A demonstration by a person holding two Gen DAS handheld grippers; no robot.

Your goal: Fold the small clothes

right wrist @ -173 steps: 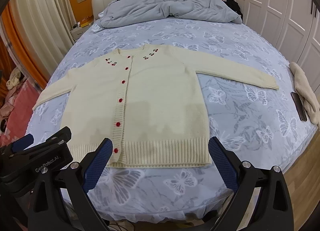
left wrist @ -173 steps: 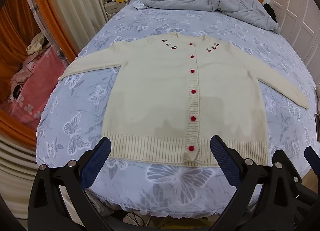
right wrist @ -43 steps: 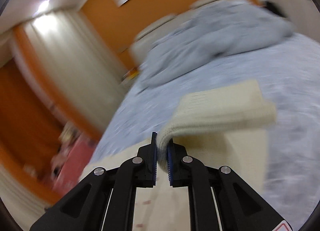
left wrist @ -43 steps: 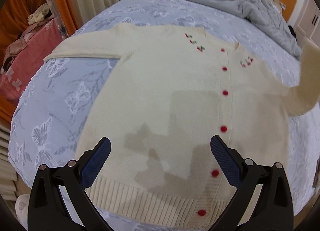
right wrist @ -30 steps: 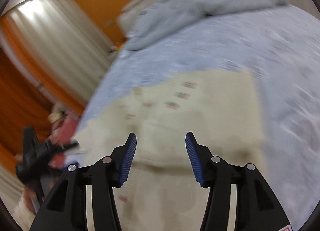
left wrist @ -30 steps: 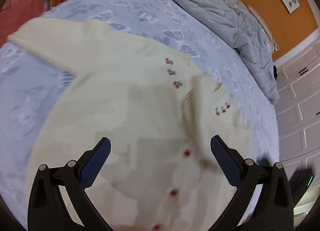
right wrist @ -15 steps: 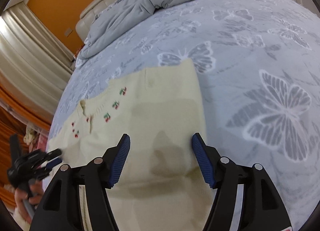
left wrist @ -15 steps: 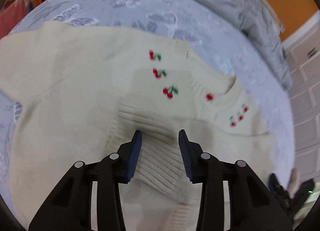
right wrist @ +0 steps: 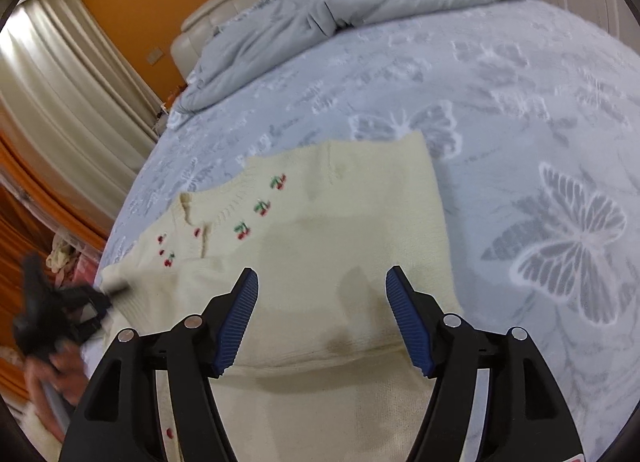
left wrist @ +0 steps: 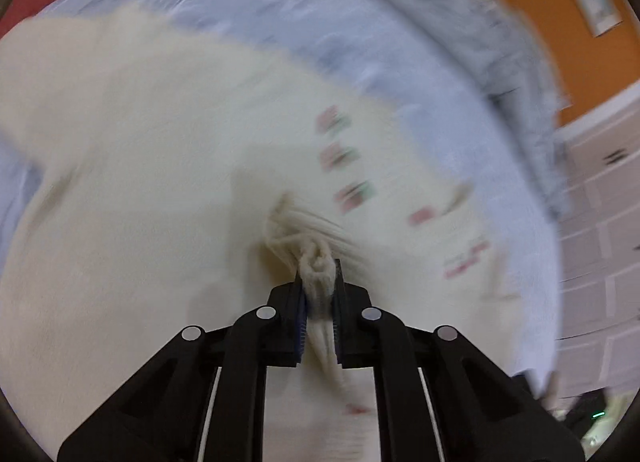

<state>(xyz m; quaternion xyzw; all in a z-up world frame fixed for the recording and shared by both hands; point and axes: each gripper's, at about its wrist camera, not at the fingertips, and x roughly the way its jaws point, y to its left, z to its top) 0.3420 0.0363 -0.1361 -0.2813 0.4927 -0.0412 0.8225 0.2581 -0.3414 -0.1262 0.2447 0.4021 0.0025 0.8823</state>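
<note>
The left gripper (left wrist: 319, 282), spread wide a moment ago, is now pinched shut on the cuff (left wrist: 318, 268). The right gripper (right wrist: 320, 318) is kept spread above the cardigan (right wrist: 340, 222) on the bed (right wrist: 520, 102).

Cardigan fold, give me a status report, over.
Left gripper shut on a cream cuff. Right gripper open, over the cardigan. One sleeve folded across. Nothing in the way.
</note>
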